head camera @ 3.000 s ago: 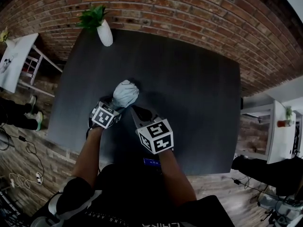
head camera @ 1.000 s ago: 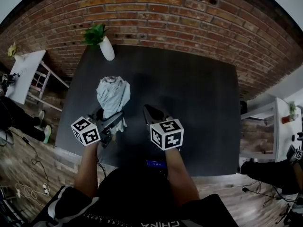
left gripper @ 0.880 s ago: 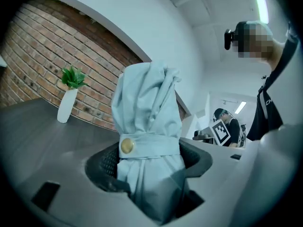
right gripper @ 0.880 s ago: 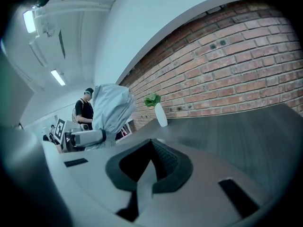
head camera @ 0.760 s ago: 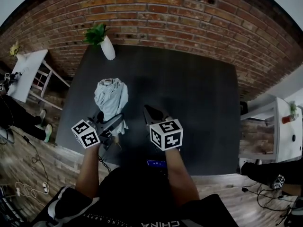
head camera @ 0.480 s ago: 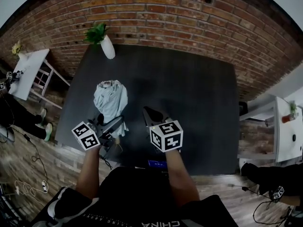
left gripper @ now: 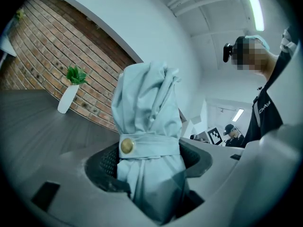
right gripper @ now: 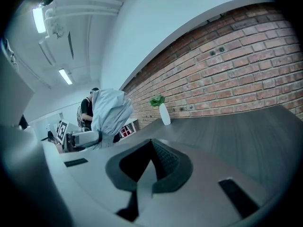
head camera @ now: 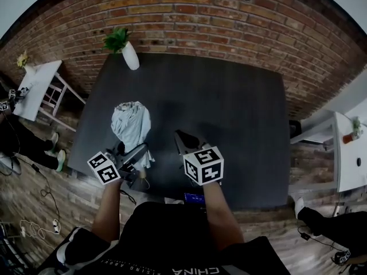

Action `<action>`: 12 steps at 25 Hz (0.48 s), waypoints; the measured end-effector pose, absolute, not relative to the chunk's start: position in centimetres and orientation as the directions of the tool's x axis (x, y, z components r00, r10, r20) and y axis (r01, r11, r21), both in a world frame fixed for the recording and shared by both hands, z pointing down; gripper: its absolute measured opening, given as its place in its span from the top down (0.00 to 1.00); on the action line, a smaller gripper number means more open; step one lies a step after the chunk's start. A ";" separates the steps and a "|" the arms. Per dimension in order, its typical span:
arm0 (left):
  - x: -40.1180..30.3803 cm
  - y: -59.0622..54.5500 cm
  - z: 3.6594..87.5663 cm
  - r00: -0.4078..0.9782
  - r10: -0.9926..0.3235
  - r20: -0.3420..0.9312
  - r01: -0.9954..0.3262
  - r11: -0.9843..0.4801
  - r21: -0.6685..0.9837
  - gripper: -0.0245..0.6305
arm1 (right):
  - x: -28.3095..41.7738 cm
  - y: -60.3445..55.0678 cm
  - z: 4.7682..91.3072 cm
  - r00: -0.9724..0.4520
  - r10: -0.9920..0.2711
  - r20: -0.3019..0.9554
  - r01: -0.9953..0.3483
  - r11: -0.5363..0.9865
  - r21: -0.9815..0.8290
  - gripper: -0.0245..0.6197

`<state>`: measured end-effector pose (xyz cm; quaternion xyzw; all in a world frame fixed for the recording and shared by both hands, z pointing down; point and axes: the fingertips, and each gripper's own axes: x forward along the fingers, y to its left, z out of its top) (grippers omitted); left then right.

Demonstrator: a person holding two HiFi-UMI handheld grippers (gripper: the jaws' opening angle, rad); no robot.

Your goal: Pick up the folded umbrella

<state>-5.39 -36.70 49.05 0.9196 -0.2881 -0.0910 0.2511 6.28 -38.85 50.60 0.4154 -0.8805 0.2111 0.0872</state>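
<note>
Tongs, left [left gripper: 149, 174]: clamped on the folded umbrella [left gripper: 147, 103], with the jaws pressing its bunched pale fabric from both sides just below the strap [left gripper: 151, 148].
Strap: wraps the bundle right above the jaws, with its brass snap [left gripper: 126, 146] facing the camera.
Tongs, right [right gripper: 152, 167]: jaws together with nothing between them, beside the left pair, near it but apart.
Umbrella's place: in the left tongs over the near-left part of the desk [head camera: 229, 119]. It looks lifted clear of the surface, though its lower end is hidden below the jaws.
Long axis: runs straight out along the left tongs' own line, free end away from the hand and pointing up and toward the wall.
Nearer hand: the left, which already has the hold. The right tongs would have to cross leftward to touch the fabric.
Arm pose: both forearms [head camera: 109, 205] reach forward from the body, elbows bent, with the tongs just past the desk's near edge.
Coming move, my reading: the pick-up seems essentially done. Any further raise depends on the soft fabric not sliding through the jaws.
Farther off: a white vase with a green plant [head camera: 127, 49] sits at the desk's far-left corner, well apart from the umbrella. A brick wall [head camera: 229, 16] rises behind it.
</note>
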 end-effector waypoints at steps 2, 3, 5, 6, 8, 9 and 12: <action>-5.4 -36.3 49.2 0.817 -0.576 -0.024 -0.481 -0.705 0.521 0.51 | 6.4 -38.6 50.6 -0.638 -0.699 0.323 -0.770 0.564 -0.299 0.95; -5.4 -36.2 49.3 0.818 -0.575 -0.026 -0.479 -0.704 0.525 0.51 | 6.5 -38.5 50.5 -0.637 -0.701 0.320 -0.770 0.564 -0.298 0.95; -5.4 -36.0 49.3 0.820 -0.572 -0.027 -0.474 -0.704 0.528 0.51 | 6.5 -38.3 50.4 -0.635 -0.706 0.315 -0.772 0.562 -0.297 0.95; -5.4 -35.9 49.4 0.821 -0.570 -0.026 -0.473 -0.705 0.529 0.51 | 6.5 -38.2 50.3 -0.633 -0.708 0.313 -0.773 0.561 -0.296 0.95; -5.5 -35.9 49.5 0.824 -0.566 -0.024 -0.470 -0.706 0.530 0.51 | 6.4 -38.1 50.2 -0.630 -0.712 0.310 -0.776 0.558 -0.294 0.95; -5.5 -36.0 49.5 0.825 -0.564 -0.025 -0.467 -0.707 0.532 0.51 | 6.5 -38.1 50.1 -0.628 -0.715 0.308 -0.777 0.556 -0.294 0.95; -5.3 -36.0 49.5 0.829 -0.558 -0.028 -0.460 -0.711 0.532 0.51 | 6.8 -38.0 50.0 -0.621 -0.723 0.303 -0.782 0.550 -0.292 0.95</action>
